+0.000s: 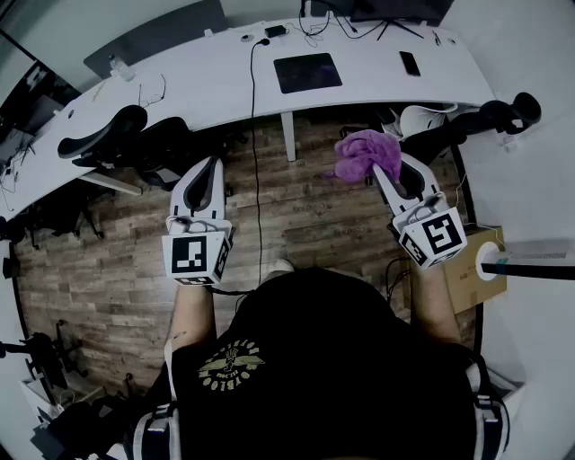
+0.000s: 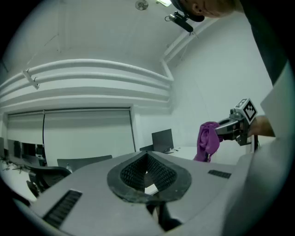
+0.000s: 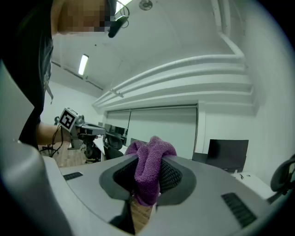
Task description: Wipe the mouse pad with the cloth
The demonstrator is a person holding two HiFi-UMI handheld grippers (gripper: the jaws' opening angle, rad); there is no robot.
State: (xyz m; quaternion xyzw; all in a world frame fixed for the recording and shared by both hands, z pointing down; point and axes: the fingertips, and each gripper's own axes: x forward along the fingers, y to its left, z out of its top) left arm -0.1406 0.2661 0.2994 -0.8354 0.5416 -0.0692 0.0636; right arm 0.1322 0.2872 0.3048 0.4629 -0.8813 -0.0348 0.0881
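Note:
A black mouse pad (image 1: 307,72) lies flat on the white curved desk (image 1: 207,85), far from both grippers. My right gripper (image 1: 379,172) is held up in the air in front of the desk, shut on a purple cloth (image 1: 367,154), which bunches between the jaws (image 3: 148,170) and hangs from them (image 2: 208,140). My left gripper (image 1: 212,165) is raised at the same height to the left. Its ribbed pads (image 2: 161,174) meet with nothing between them. Each gripper shows in the other's view: the right gripper (image 2: 221,130) and the left gripper (image 3: 96,132).
A dark phone (image 1: 410,63) and a black cable (image 1: 254,99) lie on the desk, with a monitor stand (image 1: 386,20) at its back. Black office chairs (image 1: 121,135) stand on the left and another chair (image 1: 476,121) on the right. A cardboard box (image 1: 472,269) sits on the floor at right.

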